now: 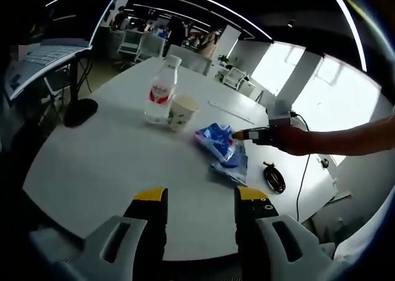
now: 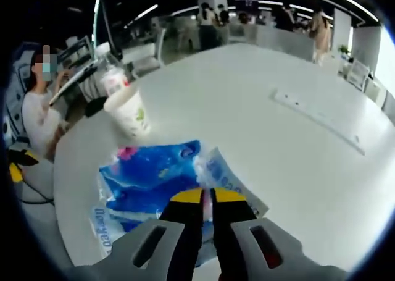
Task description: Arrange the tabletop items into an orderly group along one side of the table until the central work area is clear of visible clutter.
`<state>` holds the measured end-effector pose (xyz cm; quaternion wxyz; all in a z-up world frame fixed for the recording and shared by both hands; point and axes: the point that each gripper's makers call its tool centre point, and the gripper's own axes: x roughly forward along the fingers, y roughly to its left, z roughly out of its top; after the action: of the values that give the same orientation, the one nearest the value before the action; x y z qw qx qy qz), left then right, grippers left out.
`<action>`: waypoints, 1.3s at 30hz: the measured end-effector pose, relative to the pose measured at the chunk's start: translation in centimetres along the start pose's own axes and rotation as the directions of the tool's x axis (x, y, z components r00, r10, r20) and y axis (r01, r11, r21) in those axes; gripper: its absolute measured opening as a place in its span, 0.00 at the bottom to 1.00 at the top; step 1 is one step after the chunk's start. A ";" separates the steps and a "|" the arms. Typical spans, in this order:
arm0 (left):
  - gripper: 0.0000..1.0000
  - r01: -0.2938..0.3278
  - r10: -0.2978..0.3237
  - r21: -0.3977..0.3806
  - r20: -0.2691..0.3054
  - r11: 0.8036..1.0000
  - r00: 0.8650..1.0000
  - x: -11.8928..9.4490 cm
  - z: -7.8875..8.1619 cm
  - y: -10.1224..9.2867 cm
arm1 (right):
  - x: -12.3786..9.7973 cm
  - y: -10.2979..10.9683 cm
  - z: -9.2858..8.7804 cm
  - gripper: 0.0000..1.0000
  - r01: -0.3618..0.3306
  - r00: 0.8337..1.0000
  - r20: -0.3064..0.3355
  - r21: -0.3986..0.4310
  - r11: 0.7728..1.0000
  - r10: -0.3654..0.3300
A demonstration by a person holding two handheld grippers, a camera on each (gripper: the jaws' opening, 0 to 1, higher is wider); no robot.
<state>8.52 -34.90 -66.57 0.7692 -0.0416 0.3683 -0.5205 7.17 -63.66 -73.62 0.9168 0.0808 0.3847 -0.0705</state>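
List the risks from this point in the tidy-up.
1. The right tool looks nearly shut on the thin edge of the blue pack; a crinkly wrapper may slip free or tear if pulled.
2. The cup stands close beside the bottle; sliding the pack toward them could tip the light cup.
3. The coiled cable lies near the table edge and could be knocked off.
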 end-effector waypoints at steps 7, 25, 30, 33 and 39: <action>0.42 0.013 -0.013 -0.009 0.000 1.000 1.000 0.4 -0.2 -0.1 | -0.8 0.7 -0.7 0.00 -0.010 1.000 0.000 -0.017 1.000 0.010; 0.41 0.044 -0.043 -0.022 0.006 0.999 0.999 0.4 -0.2 0.5 | -2.9 2.6 -2.7 0.00 0.001 1.000 0.007 -0.010 1.000 -0.001; 0.41 0.050 -0.050 -0.027 0.002 0.998 0.999 0.6 -0.4 0.7 | -3.5 3.7 -3.8 0.00 0.013 1.000 0.007 0.027 1.000 -0.013; 0.41 0.053 -0.053 -0.028 0.001 0.998 0.999 0.7 -0.5 0.8 | -3.8 4.3 -4.4 0.00 0.020 1.000 0.012 0.057 0.998 -0.021; 0.40 0.057 -0.057 -0.032 0.002 0.998 0.998 0.6 -0.5 1.0 | -4.2 5.3 -5.3 0.00 0.032 0.999 0.014 0.093 0.995 -0.033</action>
<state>9.12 -34.83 -67.70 0.7537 -0.0649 0.3748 -0.5360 1.63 -57.16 -73.75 0.9138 0.1163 0.3750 -0.1038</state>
